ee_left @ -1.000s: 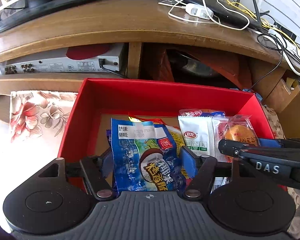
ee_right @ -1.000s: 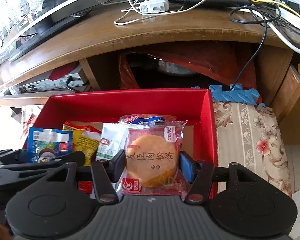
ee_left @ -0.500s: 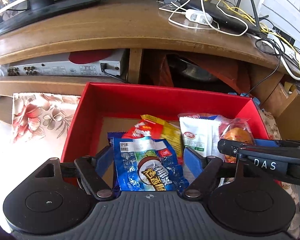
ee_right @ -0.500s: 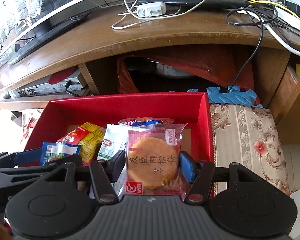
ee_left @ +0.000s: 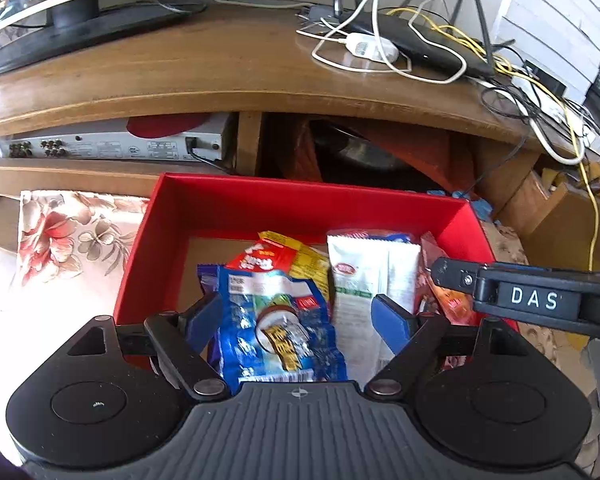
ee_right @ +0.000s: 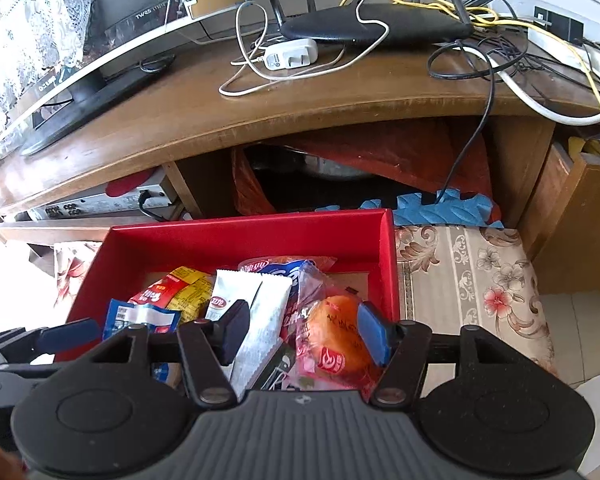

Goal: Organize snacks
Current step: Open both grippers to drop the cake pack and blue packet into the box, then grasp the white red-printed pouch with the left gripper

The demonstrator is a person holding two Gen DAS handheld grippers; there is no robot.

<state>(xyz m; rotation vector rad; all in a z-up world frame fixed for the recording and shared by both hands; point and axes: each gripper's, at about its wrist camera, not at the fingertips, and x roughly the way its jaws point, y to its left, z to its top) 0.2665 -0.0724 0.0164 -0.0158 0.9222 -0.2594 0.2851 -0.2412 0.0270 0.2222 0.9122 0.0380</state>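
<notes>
Wooden stand: a brown TV stand point(ee_left: 204, 68) fills the far side of both views, just beyond the red box.
Monitor: a dark screen base point(ee_left: 80, 28) sits at the left of the stand top.
Player: a silver deck point(ee_left: 112, 144) lies on the shelf under the stand's left half.
Cloth: flowered fabric point(ee_left: 68, 232) spreads left of the box; a patterned cushion point(ee_right: 472, 280) lies to its right.
Cables: a white charger point(ee_right: 290, 54), a black router point(ee_right: 376, 26) and tangled yellow, white and black wires crowd the right of the stand top.
Red box: the open red box point(ee_left: 300, 208) sits below the stand, with the snacks lying loose inside it.
Blue packet: a blue snack bag point(ee_left: 276, 332) lies at the box's left, over a red-and-yellow packet point(ee_left: 284, 256).
White sachet: a white sachet point(ee_left: 368, 272) lies in the middle of the box.
Cake pack: a clear pack with an orange cake point(ee_right: 336, 340) lies at the right, tilted.
Left gripper: the left gripper point(ee_left: 300, 320) has its jaws opening; the blue snack bag lies between them, and the right pad stands clear of it.
Right gripper: the right gripper point(ee_right: 304, 332) has its jaws opening; the cake pack lies between them, close against the right pad, while the left pad stands apart over the white sachet.
In the way: the right gripper's black finger point(ee_left: 516, 296) crosses the left view over the box's right side.
</notes>
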